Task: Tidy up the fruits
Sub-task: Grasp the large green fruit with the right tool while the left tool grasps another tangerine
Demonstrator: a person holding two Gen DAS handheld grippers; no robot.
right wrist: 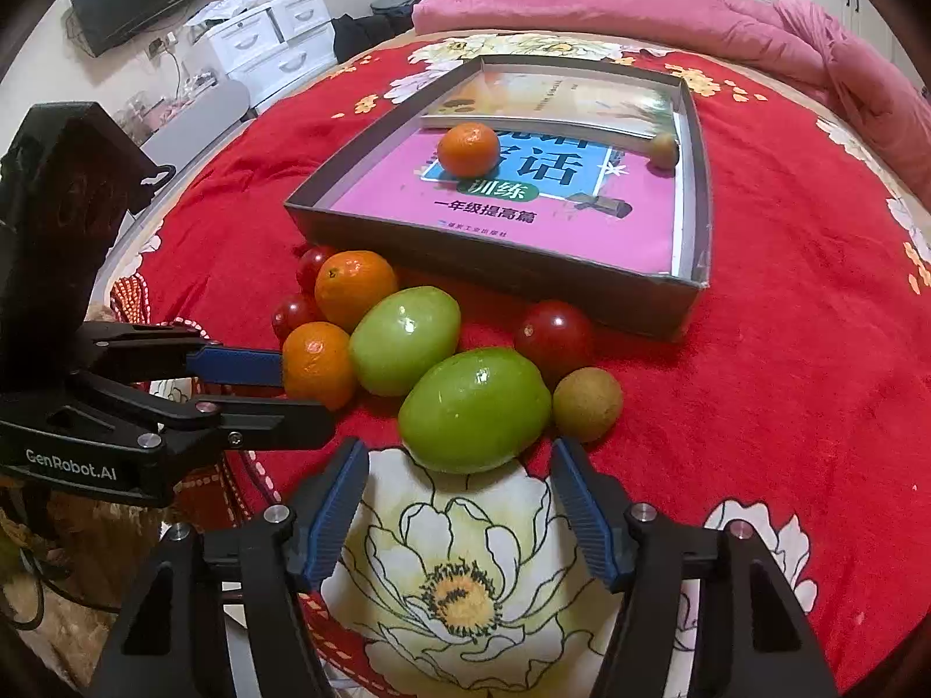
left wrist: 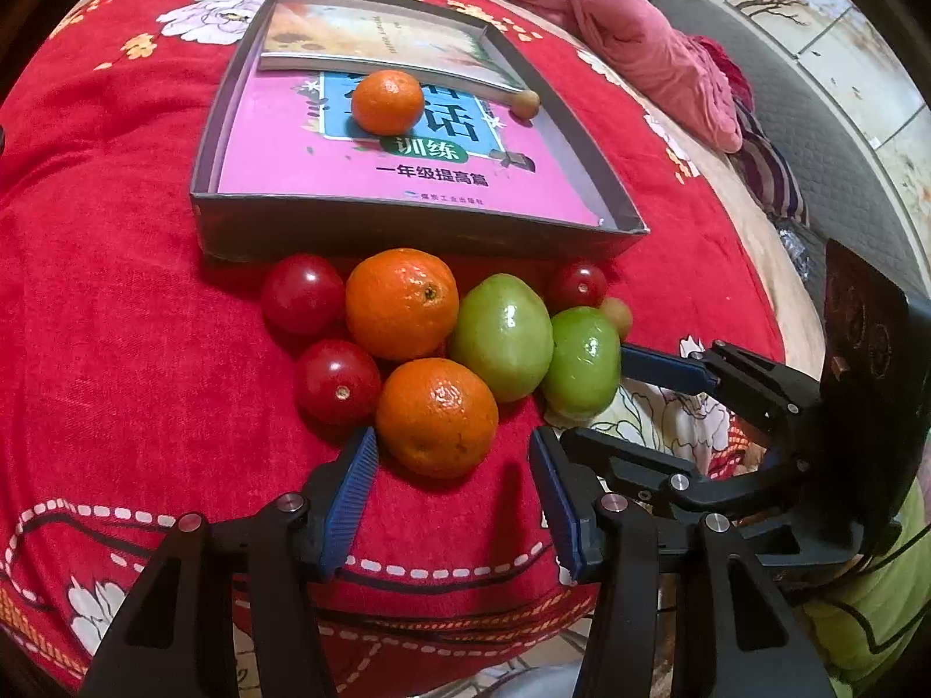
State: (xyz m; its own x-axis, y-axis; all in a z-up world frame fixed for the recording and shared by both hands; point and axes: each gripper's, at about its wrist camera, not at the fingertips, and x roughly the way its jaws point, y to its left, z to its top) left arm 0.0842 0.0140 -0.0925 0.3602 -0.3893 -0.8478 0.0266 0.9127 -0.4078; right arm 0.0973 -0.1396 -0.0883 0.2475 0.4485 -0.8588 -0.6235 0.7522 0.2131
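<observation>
A pile of fruit lies on the red floral bedspread before a grey cardboard tray [left wrist: 407,230] [right wrist: 494,267]. My left gripper [left wrist: 454,448] is open, its jaws either side of the nearest orange [left wrist: 436,416] [right wrist: 317,363]. My right gripper [right wrist: 459,453] is open just short of a green fruit [right wrist: 474,410] [left wrist: 582,360]. A second orange [left wrist: 401,302], a second green fruit [left wrist: 503,337], three red tomatoes [left wrist: 337,381] and a small brown fruit [right wrist: 586,404] lie beside them. In the tray sit an orange [left wrist: 387,102] [right wrist: 468,148] and a small brown fruit [left wrist: 525,103] [right wrist: 663,149].
The tray holds a pink book [left wrist: 349,163] and a second book [left wrist: 372,35] at the back. A pink quilt [right wrist: 640,11] lies along the far side of the bed. White drawers [right wrist: 273,41] and a TV stand beyond the bed's left edge.
</observation>
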